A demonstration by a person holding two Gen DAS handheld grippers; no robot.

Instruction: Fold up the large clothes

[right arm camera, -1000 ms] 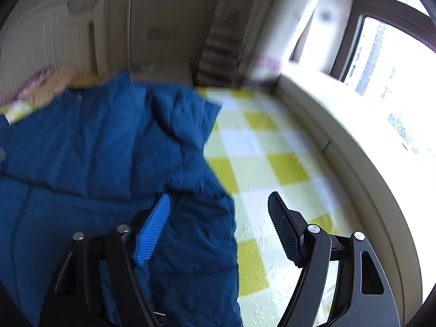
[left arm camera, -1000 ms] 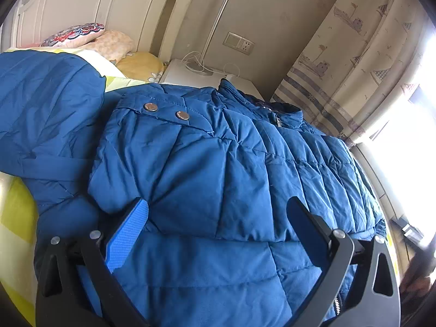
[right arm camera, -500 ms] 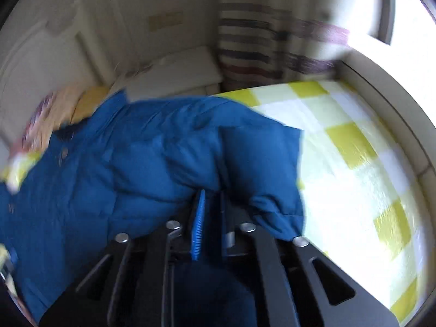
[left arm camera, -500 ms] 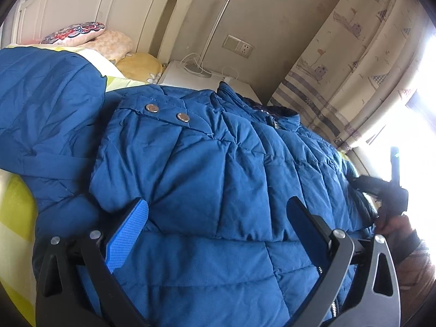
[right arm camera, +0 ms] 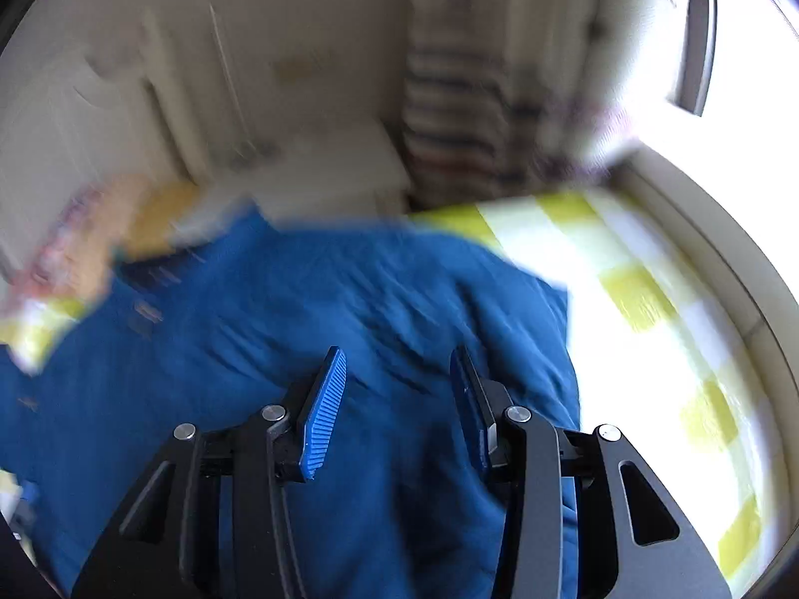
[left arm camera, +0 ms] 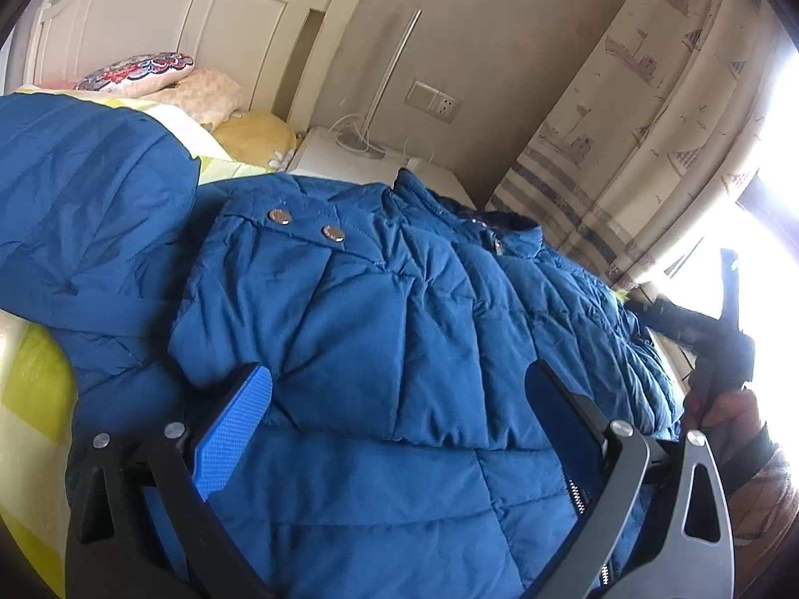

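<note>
A blue padded jacket [left arm camera: 349, 299] lies front up on the bed, its collar toward the nightstand and a sleeve folded over its chest. My left gripper [left arm camera: 399, 369] hovers open and wide just above the jacket's lower front, gripping nothing. My right gripper [right arm camera: 397, 352] is over the jacket [right arm camera: 299, 324] near its right side. Its jaws are opening, with fabric below them but nothing pressed between the pads. In the left wrist view the right gripper [left arm camera: 719, 334] and the hand [left arm camera: 724, 409] that holds it show at the jacket's right edge. The right wrist view is blurred.
The bed has a yellow and white checked cover [right arm camera: 649, 299]. Pillows [left arm camera: 135, 67] lie by the white headboard [left arm camera: 175, 15]. A white nightstand [left arm camera: 349, 164] stands behind the jacket, beside a patterned curtain [left arm camera: 649, 125]. A window ledge [right arm camera: 724, 259] runs along the bed's right side.
The right gripper shut on the jacket's right edge, carried it left over the body, and has now parted its jaws. It came into the left wrist view. The left gripper stayed put.
</note>
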